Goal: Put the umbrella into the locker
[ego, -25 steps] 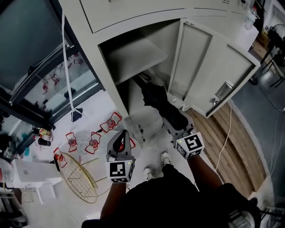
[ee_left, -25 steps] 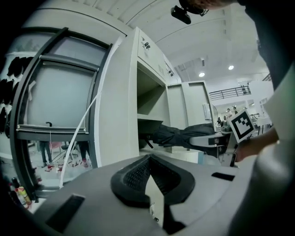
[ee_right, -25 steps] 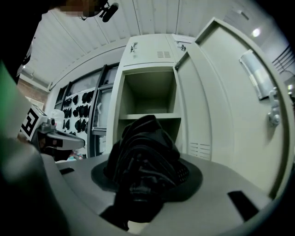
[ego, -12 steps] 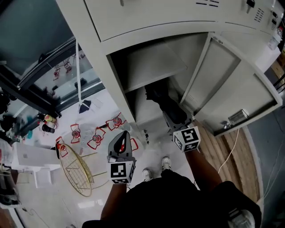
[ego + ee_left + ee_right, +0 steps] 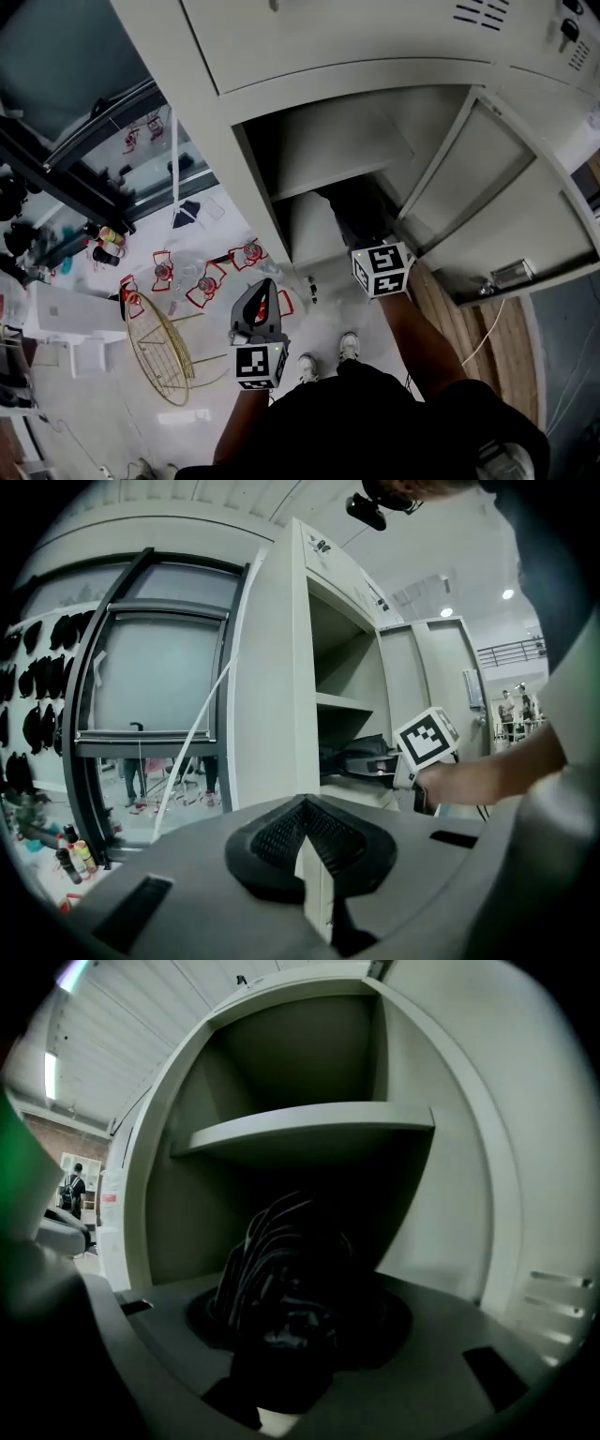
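The black folded umbrella point(image 5: 354, 214) points into the open grey locker point(image 5: 246, 157), under its shelf point(image 5: 323, 150). My right gripper point(image 5: 366, 246) is shut on the umbrella, whose dark folds point(image 5: 281, 1269) fill the space between its jaws, and its marker cube sits just outside the opening. In the left gripper view the umbrella point(image 5: 352, 756) shows entering the lower compartment. My left gripper point(image 5: 259, 302) hangs lower left of the locker, shut with its pads point(image 5: 272, 841) together and nothing in them.
The locker door point(image 5: 497, 202) stands swung open to the right. A gold wire rack point(image 5: 157, 359) and small red wire stands point(image 5: 202, 287) lie on the white floor at the left. A white cable point(image 5: 480, 333) runs over the wooden strip. A glass wall stands at the left.
My right gripper has carried the umbrella forward, deeper into the locker under the shelf. The left gripper has shifted only a little.
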Available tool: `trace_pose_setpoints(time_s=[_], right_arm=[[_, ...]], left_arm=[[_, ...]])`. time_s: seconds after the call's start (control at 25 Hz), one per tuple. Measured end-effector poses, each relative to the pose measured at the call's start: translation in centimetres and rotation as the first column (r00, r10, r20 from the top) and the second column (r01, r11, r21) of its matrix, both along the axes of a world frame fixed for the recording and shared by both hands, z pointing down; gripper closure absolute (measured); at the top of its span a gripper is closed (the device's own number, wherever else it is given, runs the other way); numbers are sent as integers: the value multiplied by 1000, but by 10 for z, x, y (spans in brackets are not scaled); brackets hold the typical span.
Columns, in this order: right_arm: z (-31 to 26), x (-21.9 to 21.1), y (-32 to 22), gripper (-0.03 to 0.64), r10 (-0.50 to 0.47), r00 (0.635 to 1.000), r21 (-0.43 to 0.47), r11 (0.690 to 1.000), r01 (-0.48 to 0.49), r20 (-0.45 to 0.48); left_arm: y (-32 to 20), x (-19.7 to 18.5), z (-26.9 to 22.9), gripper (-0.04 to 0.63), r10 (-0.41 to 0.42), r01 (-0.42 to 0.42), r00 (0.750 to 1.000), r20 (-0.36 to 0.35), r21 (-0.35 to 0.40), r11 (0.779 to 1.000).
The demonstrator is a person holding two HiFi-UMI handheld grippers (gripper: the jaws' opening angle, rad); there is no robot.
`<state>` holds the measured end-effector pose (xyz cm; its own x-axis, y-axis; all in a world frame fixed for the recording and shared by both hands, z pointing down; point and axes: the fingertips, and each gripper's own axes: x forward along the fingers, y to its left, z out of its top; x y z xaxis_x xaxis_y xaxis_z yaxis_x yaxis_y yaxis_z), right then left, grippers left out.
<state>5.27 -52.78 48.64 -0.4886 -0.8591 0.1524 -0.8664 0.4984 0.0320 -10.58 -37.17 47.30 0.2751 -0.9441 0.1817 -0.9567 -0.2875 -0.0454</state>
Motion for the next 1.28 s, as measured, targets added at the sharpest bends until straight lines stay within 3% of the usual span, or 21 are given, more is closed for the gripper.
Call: trace_pose_setpoints(time_s=[0.68,0.84,1.28], right_arm=[[45,-19,-45,393,-35,977,-227,974,-15,-211],[51,-20,-43,374,-51,964,-275,961,-23,-261],[17,-10,-8,342,-37,976,-178,984,-2,-215]], left_arm=[[-6,11,-10,600,2,-1,998,-55,12,1000],[-2,7,-6,600,7,-7,1000,-28,2,1000],[4,13,-9,600,36,-36,999,-34,12,999]])
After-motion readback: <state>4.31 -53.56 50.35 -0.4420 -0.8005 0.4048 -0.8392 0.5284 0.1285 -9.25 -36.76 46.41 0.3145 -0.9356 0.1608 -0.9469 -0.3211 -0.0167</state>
